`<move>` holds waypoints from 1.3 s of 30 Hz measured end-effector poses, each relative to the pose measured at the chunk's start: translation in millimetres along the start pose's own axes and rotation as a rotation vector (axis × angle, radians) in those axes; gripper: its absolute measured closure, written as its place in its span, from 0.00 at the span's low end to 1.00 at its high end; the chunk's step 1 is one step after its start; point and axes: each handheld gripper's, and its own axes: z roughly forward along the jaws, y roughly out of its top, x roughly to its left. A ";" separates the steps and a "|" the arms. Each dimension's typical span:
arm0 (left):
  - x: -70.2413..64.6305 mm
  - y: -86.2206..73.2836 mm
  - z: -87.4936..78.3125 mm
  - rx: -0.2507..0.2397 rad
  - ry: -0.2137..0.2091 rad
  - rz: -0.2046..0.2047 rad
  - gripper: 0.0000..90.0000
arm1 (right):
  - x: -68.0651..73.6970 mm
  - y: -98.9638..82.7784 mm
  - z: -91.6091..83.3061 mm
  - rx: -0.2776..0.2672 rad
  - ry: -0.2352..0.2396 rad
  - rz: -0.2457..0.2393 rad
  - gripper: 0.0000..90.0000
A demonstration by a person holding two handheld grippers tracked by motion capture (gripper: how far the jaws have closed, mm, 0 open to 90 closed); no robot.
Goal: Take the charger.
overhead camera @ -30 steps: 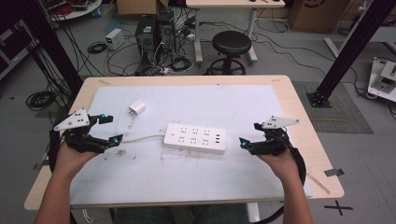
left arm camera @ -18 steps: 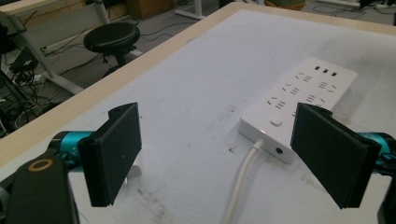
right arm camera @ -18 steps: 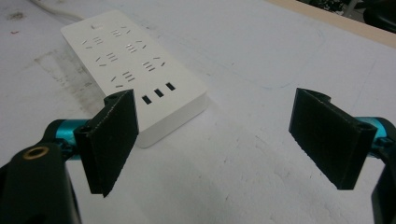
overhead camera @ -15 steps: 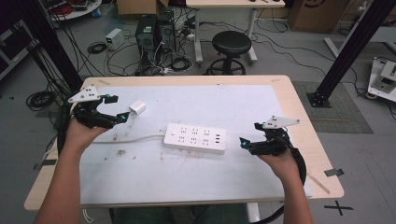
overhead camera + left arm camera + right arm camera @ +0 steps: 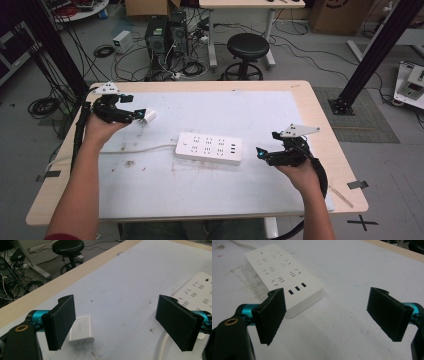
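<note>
Left gripper view: charger (image 5: 81,330) beside hand-held gripper (image 5: 120,325).

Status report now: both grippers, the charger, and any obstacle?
Left gripper open, at the white charger, not gripping. Right gripper open, beside the power strip. Nothing blocking the charger.
</note>
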 end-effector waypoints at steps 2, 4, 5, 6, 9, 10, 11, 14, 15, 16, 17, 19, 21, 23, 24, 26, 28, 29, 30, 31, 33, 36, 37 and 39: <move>5.8 -0.3 8.6 -0.002 0.022 -0.016 0.18 | 0.0 -0.3 -0.2 0.001 0.001 0.000 0.18; 11.6 -2.1 17.7 0.026 0.028 -0.030 0.18 | 0.0 -0.7 -0.2 0.005 0.001 0.000 0.18; 11.6 -2.1 17.7 0.026 0.028 -0.030 0.18 | 0.0 -0.7 -0.2 0.005 0.001 0.000 0.18; 11.6 -2.1 17.7 0.026 0.028 -0.030 0.18 | -0.1 -0.9 -0.1 0.006 0.001 -0.001 0.18; 22.4 -9.0 38.2 0.086 0.043 -0.049 0.18 | 0.6 -1.2 -0.5 0.009 0.000 0.006 0.18; 22.4 -9.0 38.2 0.086 0.043 -0.049 0.18 | 0.6 -1.2 -0.5 0.009 0.000 0.006 0.18; 22.4 -9.0 38.2 0.086 0.043 -0.049 0.18 | 0.6 -1.4 -0.3 0.009 -0.002 0.005 0.18; 26.7 -13.3 46.3 0.105 0.048 -0.063 0.18 | 0.6 -1.5 0.6 0.010 0.000 0.000 0.18; 33.0 -21.3 55.9 0.131 0.056 -0.084 0.18 | 0.6 -1.5 0.6 0.010 0.000 0.000 0.18; 33.0 -21.3 55.9 0.131 0.056 -0.084 0.18 | 0.6 -1.5 0.6 0.010 0.000 0.000 0.18; 35.8 -25.0 59.7 0.146 0.067 -0.092 0.18 | 1.2 -2.0 1.4 0.016 -0.002 0.012 0.18; 40.2 -31.9 66.8 0.173 0.074 -0.106 0.18 | 1.1 -2.8 2.9 0.019 -0.003 0.014 0.18; 42.5 -35.6 70.6 0.183 0.076 -0.114 0.18 | 1.1 -3.1 4.0 0.022 -0.001 0.015 0.18; 43.3 -37.4 72.8 0.186 0.076 -0.117 0.18 | 1.1 -3.2 4.4 0.024 -0.003 0.017 0.18; 43.3 -37.4 72.8 0.186 0.076 -0.117 0.18 | 1.1 -3.2 4.4 0.024 -0.003 0.017 0.18; 44.2 -41.2 78.7 0.191 0.080 -0.120 0.18 | 0.7 -3.1 5.3 0.025 -0.004 0.019 0.18; 44.9 -42.9 80.9 0.196 0.078 -0.116 0.18 | 0.9 -3.0 5.7 0.026 -0.005 0.022 0.18; 45.0 -43.6 82.1 0.197 0.081 -0.116 0.18 | 1.1 -3.0 5.7 0.029 -0.005 0.022 0.18; 45.0 -44.1 82.9 0.198 0.086 -0.117 0.19 | 1.2 -2.9 5.9 0.031 -0.006 0.022 0.18; 45.3 -45.0 83.9 0.202 0.086 -0.117 0.19 | 1.2 -3.0 5.9 0.031 -0.006 0.021 0.18; 45.6 -46.3 85.5 0.209 0.090 -0.118 0.20 | 1.6 -3.1 6.2 0.031 -0.007 0.023 0.18; 45.6 -46.3 85.5 0.209 0.090 -0.118 0.20 | 1.4 -3.1 6.2 0.032 -0.006 0.022 0.18; 45.4 -48.9 89.1 0.222 0.093 -0.117 0.23 | 1.7 -3.1 7.2 0.030 -0.005 0.020 0.18; 45.1 -49.6 90.2 0.233 0.094 -0.115 0.25 | 1.8 -3.1 7.5 0.030 -0.004 0.018 0.18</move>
